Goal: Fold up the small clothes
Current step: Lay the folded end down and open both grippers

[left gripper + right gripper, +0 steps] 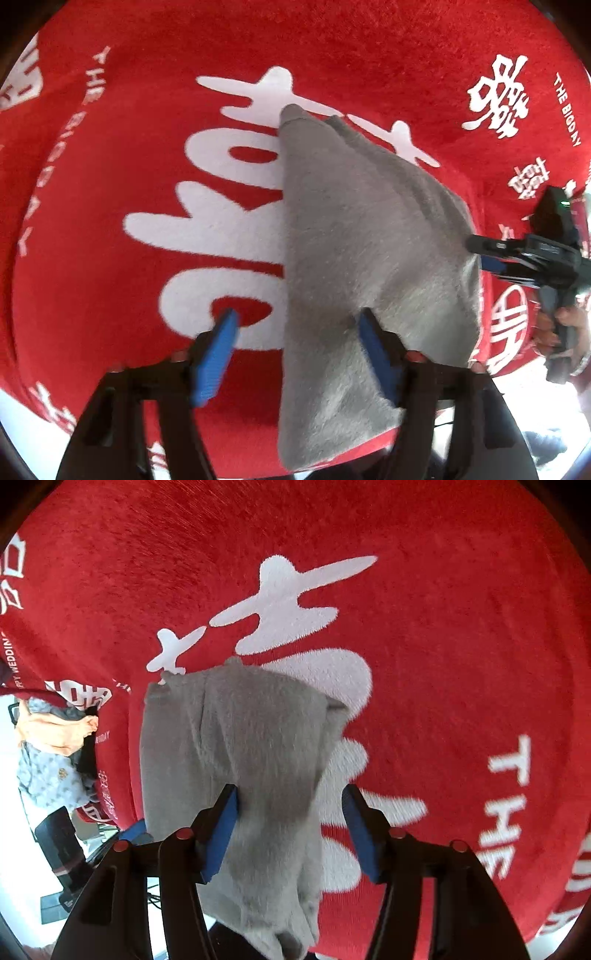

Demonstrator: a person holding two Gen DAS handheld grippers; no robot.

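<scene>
Left wrist view shows the grey cloth (pixel 354 236) lying folded on the red blanket (pixel 110 184), its long axis running away from the left gripper (pixel 297 326). Those jaws stand apart, one pad against the cloth's near part. Right gripper (pixel 290 799) is also spread, cloth between the pads, unclamped. Both hands sit equally near.

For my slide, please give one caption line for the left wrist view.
Open left gripper above a folded grey cloth on a red printed blanket; the right gripper at its far edge.
</scene>
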